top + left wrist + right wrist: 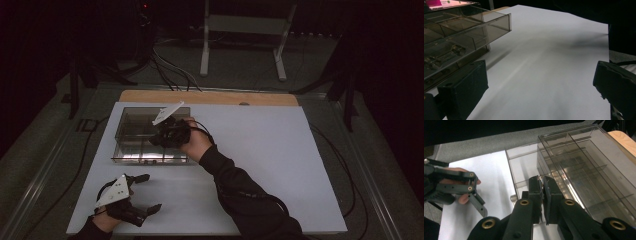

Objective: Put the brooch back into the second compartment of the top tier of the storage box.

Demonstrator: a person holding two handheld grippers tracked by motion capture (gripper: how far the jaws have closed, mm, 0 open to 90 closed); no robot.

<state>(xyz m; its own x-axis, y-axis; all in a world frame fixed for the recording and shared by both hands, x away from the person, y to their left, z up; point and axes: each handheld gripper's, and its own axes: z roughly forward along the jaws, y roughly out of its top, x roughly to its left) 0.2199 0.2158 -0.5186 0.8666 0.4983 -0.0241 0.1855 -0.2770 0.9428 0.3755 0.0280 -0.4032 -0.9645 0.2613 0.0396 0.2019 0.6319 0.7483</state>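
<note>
Between the right gripper's closed jaws sits a small metal part, only its tip visible, so its axis cannot be told. It is held over the near edge of the box, a clear divided organiser lying lengthwise across the white board at its far left. Right hand reaches in from the right, forearm angled across the board. Left gripper rests near the board's front left corner, jaws wide apart, holding nothing, pointing rightward. Grey floor, cables and a white stand lie beyond.
</note>
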